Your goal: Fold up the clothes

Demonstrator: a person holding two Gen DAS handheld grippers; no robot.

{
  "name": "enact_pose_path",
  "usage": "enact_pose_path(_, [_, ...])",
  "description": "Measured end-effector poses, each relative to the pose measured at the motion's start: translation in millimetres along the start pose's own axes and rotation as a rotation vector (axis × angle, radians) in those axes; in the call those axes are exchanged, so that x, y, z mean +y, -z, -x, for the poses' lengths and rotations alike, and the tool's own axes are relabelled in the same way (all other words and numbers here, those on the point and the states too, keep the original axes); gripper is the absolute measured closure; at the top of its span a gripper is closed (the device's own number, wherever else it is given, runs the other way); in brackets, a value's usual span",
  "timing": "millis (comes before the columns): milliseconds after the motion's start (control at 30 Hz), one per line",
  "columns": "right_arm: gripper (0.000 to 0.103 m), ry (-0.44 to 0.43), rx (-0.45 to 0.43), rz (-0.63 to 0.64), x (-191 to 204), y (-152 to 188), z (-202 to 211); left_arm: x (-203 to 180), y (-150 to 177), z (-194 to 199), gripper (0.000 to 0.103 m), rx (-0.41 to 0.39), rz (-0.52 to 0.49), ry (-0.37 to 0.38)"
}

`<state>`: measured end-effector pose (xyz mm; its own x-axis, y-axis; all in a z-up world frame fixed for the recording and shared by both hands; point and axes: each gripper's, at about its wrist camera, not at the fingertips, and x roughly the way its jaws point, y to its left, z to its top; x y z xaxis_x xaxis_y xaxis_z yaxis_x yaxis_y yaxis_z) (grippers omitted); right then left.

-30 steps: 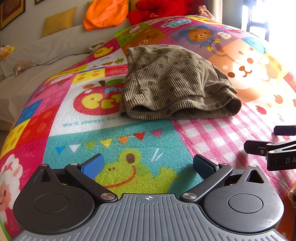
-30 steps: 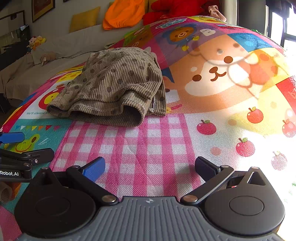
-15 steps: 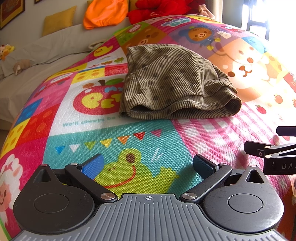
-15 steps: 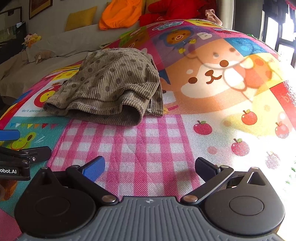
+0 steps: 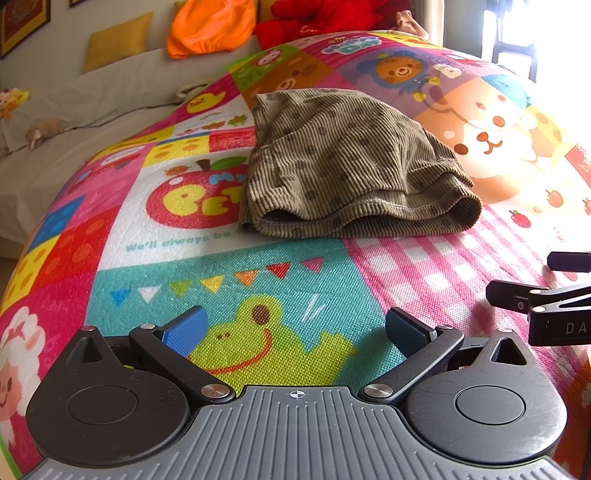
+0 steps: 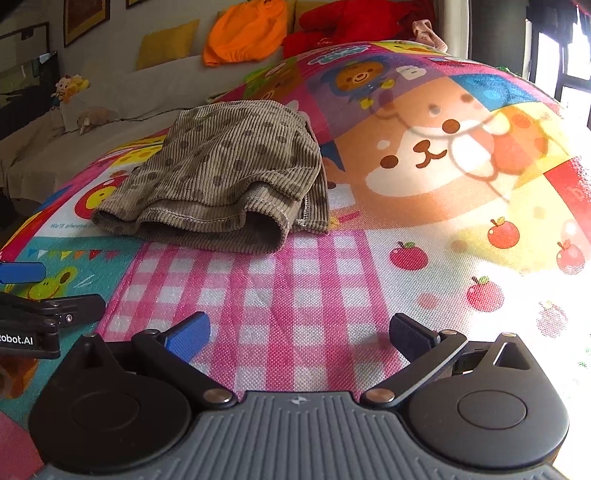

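Note:
A folded olive-brown corduroy garment with darker dots (image 5: 347,166) lies on the colourful play mat (image 5: 258,295); it also shows in the right wrist view (image 6: 225,173). My left gripper (image 5: 293,328) is open and empty, low over the frog picture, a short way in front of the garment's near folded edge. My right gripper (image 6: 299,334) is open and empty over the pink checked patch, to the right of and nearer than the garment. Each gripper shows at the edge of the other's view: the right one (image 5: 546,295), the left one (image 6: 40,295).
A grey sofa (image 5: 92,103) runs along the far left with a yellow cushion (image 5: 118,40), an orange cloth (image 5: 210,26) and red fabric (image 5: 317,18). Small plush toys (image 6: 70,86) sit on the sofa. A bright window is at the right.
The right gripper has dropped a little and drawn slightly nearer the garment. The left gripper has barely moved. Both stay open; the garment lies as before.

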<state>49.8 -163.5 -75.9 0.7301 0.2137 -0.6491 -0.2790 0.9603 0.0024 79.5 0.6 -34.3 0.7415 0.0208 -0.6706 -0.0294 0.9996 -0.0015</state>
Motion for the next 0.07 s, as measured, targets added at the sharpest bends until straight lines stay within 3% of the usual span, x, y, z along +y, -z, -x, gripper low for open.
enact_pose_path(67, [0.0,-0.043,-0.006,0.038,3.6,0.2,0.4,5.9,-0.7,2.4,0.0,-0.006,0.019,0.024])
